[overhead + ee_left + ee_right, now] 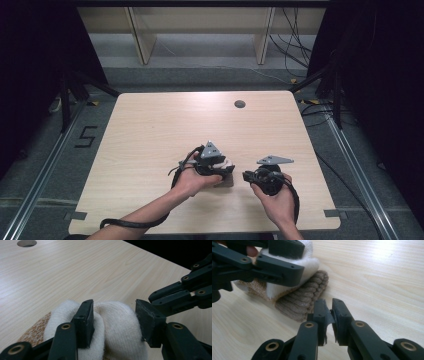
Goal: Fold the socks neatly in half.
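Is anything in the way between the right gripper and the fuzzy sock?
Nothing visible. The right gripper points at the sock's tan ribbed cuff, with bare table beside it. The left gripper already straddles the sock's white part, above and behind the cuff.

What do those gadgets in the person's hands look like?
Each tool, left and right, is black, with two flat-ended jaws on linked bars pinned by brass-coloured rivets. A grey three-cornered plate sits on top of each, and a black cable trails behind. The forearms are bare, with no sleeves.
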### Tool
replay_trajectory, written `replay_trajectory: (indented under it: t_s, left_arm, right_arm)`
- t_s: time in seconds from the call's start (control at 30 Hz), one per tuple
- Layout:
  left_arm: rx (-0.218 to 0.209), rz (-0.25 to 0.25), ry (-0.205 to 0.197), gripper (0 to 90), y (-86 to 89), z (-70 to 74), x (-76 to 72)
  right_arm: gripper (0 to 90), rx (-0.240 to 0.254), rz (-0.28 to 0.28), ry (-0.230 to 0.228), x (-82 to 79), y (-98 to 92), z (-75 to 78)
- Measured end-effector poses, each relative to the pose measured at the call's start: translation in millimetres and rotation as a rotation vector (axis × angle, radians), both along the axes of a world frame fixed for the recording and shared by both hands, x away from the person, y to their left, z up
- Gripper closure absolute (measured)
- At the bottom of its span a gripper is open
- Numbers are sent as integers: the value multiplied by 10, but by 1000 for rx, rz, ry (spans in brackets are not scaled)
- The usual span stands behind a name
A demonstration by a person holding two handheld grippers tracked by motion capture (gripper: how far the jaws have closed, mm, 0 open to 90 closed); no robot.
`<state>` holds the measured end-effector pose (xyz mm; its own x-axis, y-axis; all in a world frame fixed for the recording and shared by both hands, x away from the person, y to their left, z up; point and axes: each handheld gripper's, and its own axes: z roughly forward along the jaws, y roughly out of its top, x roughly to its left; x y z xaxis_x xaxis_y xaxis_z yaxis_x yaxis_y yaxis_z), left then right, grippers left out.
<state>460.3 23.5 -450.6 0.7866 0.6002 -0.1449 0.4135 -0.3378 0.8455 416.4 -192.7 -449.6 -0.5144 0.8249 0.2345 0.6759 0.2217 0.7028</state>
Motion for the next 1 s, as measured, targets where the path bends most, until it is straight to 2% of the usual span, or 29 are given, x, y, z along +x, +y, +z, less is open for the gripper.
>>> replay_trajectory:
  t_s: [0.03, 0.1, 0.13, 0.17, 0.2, 0.23, 0.3, 0.4, 0.43, 0.47, 0.5, 0.53, 0.6, 0.63, 0.67, 0.7, 0.73, 0.77, 0.83, 0.87, 0.9, 0.93, 1.0]
  left_arm:
    - [-12, -3, 1, 485, 3, 17, -8]
    - [-28, -4, 3, 474, 29, 71, -16]
    - [-26, -1, -3, 465, 50, 105, -21]
    - [-32, 3, -6, 458, 67, 130, -21]
    - [-41, 20, -5, 454, 96, 179, -27]
    - [-49, 21, -13, 451, 127, 210, -20]
    - [-45, 36, -30, 445, 188, 275, -18]
    - [3, 44, -51, 427, 287, 325, -14]
    - [34, 31, -58, 421, 334, 321, -2]
    - [69, 37, -64, 411, 365, 309, -7]
    - [95, 22, -65, 398, 396, 286, -4]
    - [119, 17, -63, 389, 421, 262, -11]
    - [145, -2, -48, 368, 449, 199, -26]
    - [150, -18, -43, 363, 454, 167, -34]
    - [156, -29, -37, 360, 450, 137, -42]
    - [165, -38, -36, 356, 441, 109, -47]
    - [174, -46, -36, 356, 425, 82, -51]
    - [183, -53, -41, 357, 408, 62, -48]
    - [196, -72, -61, 405, 369, 29, -37]
    - [208, -79, -68, 456, 357, 18, -24]
    - [205, -75, -66, 513, 345, 5, -12]
    - [203, -79, -61, 563, 343, 1, 4]
    - [195, -70, -53, 675, 342, 8, 9]
  right_arm:
    - [823, -23, -2, -11, 3, -16, 16]
    - [821, -1, -14, 3, 0, -8, 24]
    - [820, -14, -14, 2, 3, -25, 36]
    - [820, -4, -3, -17, 18, -35, 28]
    - [819, -10, 2, -9, 18, -39, 36]
    - [818, -19, -7, -23, 26, -49, 36]
    - [817, -15, -2, -23, 30, -51, 45]
    - [811, -14, -2, -31, 36, -49, 61]
    - [808, -16, -6, -26, 31, -39, 79]
    - [805, 2, -27, 2, 15, -19, 95]
    - [804, 10, -8, -26, 36, -20, 89]
    - [803, -7, -1, -35, 46, -24, 100]
    - [803, -13, -6, -23, 45, -3, 118]
    - [803, -9, 11, -40, 63, 6, 106]
    - [803, 1, -1, -23, 59, 22, 108]
    - [803, 6, -6, -25, 60, 32, 103]
    - [803, -9, -9, -21, 58, 35, 113]
    - [803, 5, 1, -32, 67, 44, 101]
    - [804, -1, 1, -19, 71, 60, 109]
    - [804, -8, 7, -28, 78, 64, 111]
    - [804, -7, 21, -41, 90, 71, 107]
    - [805, -1, 7, -21, 78, 83, 119]
    - [805, 1, 26, -38, 94, 86, 118]
